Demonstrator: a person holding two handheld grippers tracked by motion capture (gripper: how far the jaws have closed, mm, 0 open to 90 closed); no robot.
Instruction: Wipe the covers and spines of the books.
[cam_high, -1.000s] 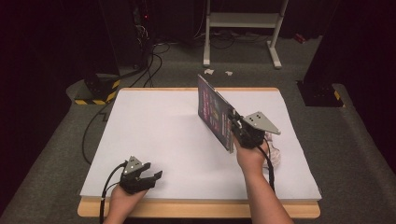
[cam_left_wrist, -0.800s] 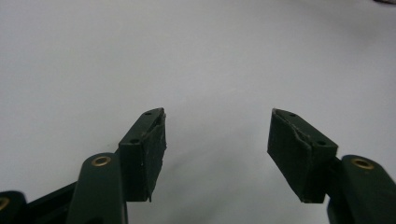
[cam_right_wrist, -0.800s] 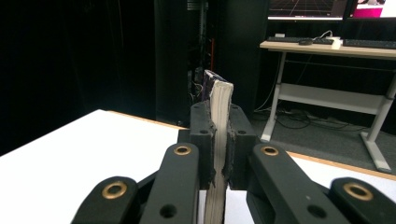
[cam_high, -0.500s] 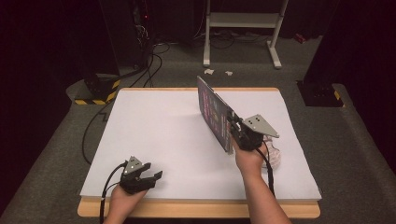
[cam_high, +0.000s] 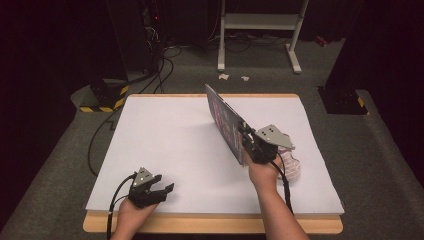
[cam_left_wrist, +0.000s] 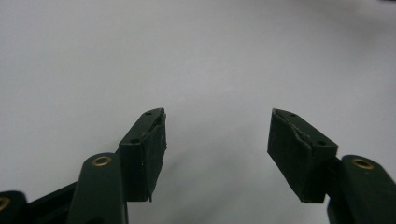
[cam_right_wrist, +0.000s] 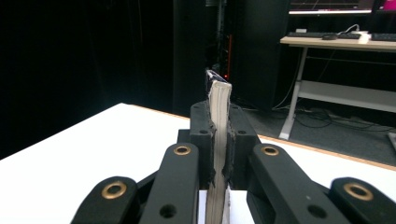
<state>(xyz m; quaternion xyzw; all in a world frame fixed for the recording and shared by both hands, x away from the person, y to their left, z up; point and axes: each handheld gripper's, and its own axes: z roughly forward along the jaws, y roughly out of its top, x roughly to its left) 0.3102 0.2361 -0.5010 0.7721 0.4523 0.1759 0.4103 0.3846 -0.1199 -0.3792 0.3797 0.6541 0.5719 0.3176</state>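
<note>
Book (cam_high: 226, 122), pinched on edge by the right gripper (cam_high: 248, 142) at 3 o'clock, needs slow lowering; left gripper (cam_high: 159, 190) idles wide, empty, at 7.

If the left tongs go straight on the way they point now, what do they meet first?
Probably only the white table cover. The left tongs stand open with nothing between them, and bare cover lies ahead. The book in the right tongs seems well off that line.
</note>
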